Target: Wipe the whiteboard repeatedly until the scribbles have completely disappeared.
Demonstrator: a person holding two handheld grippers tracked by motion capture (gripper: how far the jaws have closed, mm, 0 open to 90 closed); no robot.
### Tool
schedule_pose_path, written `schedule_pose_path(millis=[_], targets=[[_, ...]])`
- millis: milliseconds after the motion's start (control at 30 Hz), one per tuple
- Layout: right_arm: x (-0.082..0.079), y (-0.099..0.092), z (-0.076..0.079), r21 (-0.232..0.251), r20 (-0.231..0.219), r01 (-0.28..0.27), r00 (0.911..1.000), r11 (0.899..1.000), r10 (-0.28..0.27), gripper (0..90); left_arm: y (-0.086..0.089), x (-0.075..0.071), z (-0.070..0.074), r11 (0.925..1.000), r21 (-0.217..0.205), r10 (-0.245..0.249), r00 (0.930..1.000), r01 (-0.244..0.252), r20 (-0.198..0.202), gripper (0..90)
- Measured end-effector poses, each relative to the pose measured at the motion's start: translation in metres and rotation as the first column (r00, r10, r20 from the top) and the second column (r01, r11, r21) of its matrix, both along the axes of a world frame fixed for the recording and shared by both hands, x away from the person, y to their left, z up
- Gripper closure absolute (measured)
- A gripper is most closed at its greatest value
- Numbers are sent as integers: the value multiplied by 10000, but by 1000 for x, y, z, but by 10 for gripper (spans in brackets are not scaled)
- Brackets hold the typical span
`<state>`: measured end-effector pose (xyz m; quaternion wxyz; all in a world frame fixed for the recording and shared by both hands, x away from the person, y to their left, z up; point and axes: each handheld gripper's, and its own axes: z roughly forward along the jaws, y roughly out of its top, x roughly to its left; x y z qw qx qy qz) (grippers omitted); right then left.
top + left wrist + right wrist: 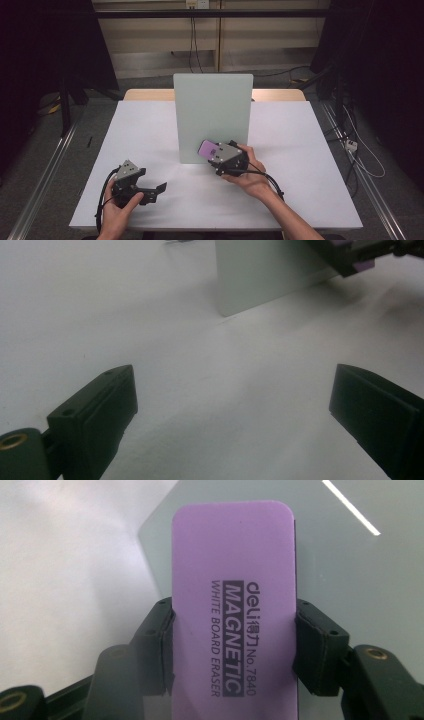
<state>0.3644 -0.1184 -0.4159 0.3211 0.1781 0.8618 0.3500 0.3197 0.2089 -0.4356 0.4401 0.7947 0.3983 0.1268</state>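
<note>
Purple rectangular magnetic whiteboard eraser (232, 610) is clamped by right hand-held gripper (226, 156) near upright pale-green board (212, 112); slip risked if pressed askew. Left hand-held gripper (150, 190) is held open, empty.

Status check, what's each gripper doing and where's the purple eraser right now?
Right gripper shut on purple eraser, held at the upright grey board. Left gripper open, low over white table. Nothing in the way.

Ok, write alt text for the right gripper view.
A purple eraser printed "deli MAGNETIC WHITE BOARD ERASER No.7840" is clamped by its long sides in the right claw. Behind it are a grey-green board and the white table.
</note>
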Motion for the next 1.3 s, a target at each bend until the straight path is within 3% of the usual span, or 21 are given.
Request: schedule_pose_path(millis=[167,200,333,433,667,800,1100,1300], targets=[[7,-23,26,1039,393,694,9965,9922,-738,415,-1,0,0,9999,-102,13,10000,-13,33,52],[8,-26,31,1084,521,806,9949,9908,-866,415,0,0,0,9999,60,-106,9999,105,29,52],[12,-40,47,1535,841,1231,9870,9804,-1371,415,-1,0,0,9999,32,-117,9999,117,0,52],[15,-48,58,1619,1042,1415,9817,9766,-1595,415,0,0,0,10000,13,-70,10000,70,-7,52],[20,-68,82,2094,1507,2194,9556,9529,-2531,415,0,0,0,10000,22,-92,10000,92,1,52],[19,-67,79,2045,1412,2188,9579,9541,-2499,415,-1,0,0,9999,40,-105,9999,105,8,52],[10,-44,49,1356,964,1619,9797,9775,-1756,415,-1,-1,0,10000,-42,-41,10000,41,31,52],[7,-43,42,1448,458,1355,9886,9801,-1434,415,0,0,0,10000,19,-43,10000,43,-12,52]])
